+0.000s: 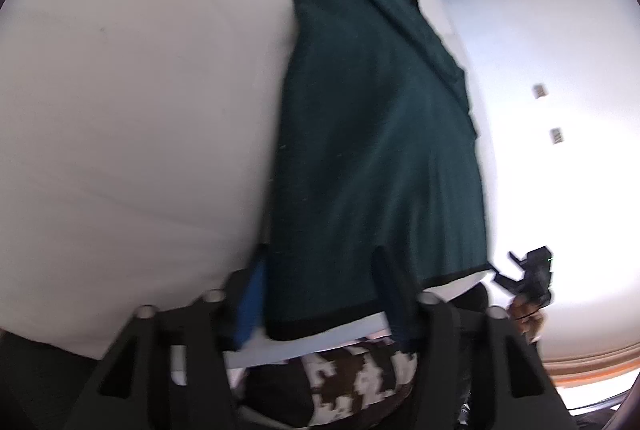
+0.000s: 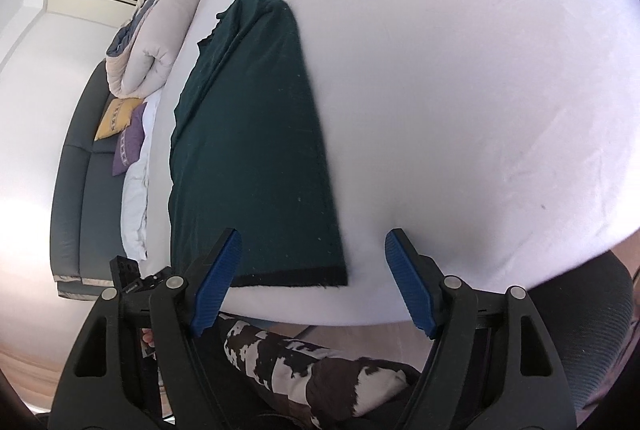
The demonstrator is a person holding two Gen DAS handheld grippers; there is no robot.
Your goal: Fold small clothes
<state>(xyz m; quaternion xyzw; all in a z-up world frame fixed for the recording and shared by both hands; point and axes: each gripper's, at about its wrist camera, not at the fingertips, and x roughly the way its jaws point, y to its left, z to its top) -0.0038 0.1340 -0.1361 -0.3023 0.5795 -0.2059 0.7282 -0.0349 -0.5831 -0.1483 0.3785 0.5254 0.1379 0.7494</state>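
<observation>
A dark green garment [image 1: 372, 134] with a black hem lies folded lengthwise in a long strip on the white table [image 1: 132, 102]. In the left wrist view my left gripper [image 1: 320, 290] is open, its two fingers straddling the garment's near hem; the cloth covers part of the left blue pad [image 1: 250, 306]. In the right wrist view the same garment [image 2: 248, 134] lies left of centre. My right gripper [image 2: 312, 282] is open and empty, over the near right corner of the hem, with blue pads [image 2: 408, 286] apart.
The table's near edge [image 2: 320, 318] runs just below the hem. Patterned brown-and-white trousers [image 2: 316, 366] of the person show beneath. A dark sofa [image 2: 76, 166] with cushions and a rolled duvet [image 2: 152, 42] stands far left. The other gripper [image 1: 532, 278] shows at right.
</observation>
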